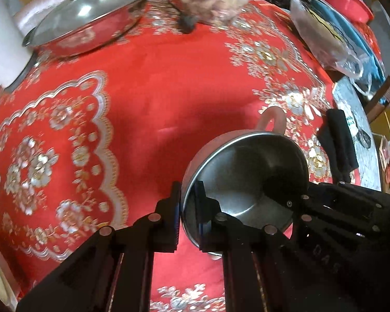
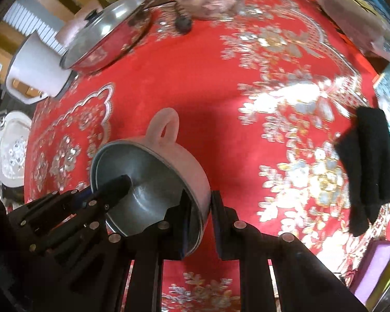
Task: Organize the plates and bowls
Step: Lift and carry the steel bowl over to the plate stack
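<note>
Above open red tablecloth (image 1: 156, 83), both hand-held grippers (left (image 1: 188, 215), right (image 2: 199, 223)) pinch the bowl's (image 1: 247, 171) rim.

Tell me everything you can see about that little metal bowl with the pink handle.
The bowl has a steel-looking inside and a pale pink outer shell with a loop handle pointing away. It looks empty and is tilted toward the cameras above the red tablecloth. The left gripper and right gripper each pinch its rim on opposite sides, one finger inside and one outside.
</note>
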`<state>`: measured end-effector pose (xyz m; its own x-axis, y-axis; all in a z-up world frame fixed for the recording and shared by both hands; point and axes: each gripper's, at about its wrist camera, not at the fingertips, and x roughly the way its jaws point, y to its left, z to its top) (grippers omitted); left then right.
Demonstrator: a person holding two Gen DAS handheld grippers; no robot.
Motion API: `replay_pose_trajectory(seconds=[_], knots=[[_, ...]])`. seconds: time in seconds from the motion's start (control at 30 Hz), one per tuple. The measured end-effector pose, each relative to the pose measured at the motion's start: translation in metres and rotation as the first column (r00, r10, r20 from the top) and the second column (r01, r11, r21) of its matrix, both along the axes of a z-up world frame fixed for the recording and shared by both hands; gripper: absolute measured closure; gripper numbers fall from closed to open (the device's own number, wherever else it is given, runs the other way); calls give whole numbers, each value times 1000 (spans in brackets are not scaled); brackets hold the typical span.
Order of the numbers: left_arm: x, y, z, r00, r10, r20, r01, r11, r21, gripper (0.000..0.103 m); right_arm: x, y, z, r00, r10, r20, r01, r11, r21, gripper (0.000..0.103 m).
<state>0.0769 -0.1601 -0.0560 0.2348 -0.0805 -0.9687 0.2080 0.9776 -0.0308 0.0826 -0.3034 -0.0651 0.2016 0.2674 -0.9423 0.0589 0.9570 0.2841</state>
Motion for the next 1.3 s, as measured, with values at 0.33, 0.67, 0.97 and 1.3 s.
replay_pose_trajectory(seconds=[0.33,0.67,0.97,1.3], knots=[[-5,67,14,993,120,17,-120,993,2,95,10,72,8,993,119,2,-119,993,10,88],[-15,137,27,970,240,38,-241,971,7,95,17,146,17,971,237,5,-237,971,27,88],[-28,200,43,934,353,61,-353,935,1,95,15,217,28,934,357,18,-358,933,28,88],[-51,269,66,874,475,101,-477,879,-6,95,-2,295,50,865,500,48,-501,865,22,88]])
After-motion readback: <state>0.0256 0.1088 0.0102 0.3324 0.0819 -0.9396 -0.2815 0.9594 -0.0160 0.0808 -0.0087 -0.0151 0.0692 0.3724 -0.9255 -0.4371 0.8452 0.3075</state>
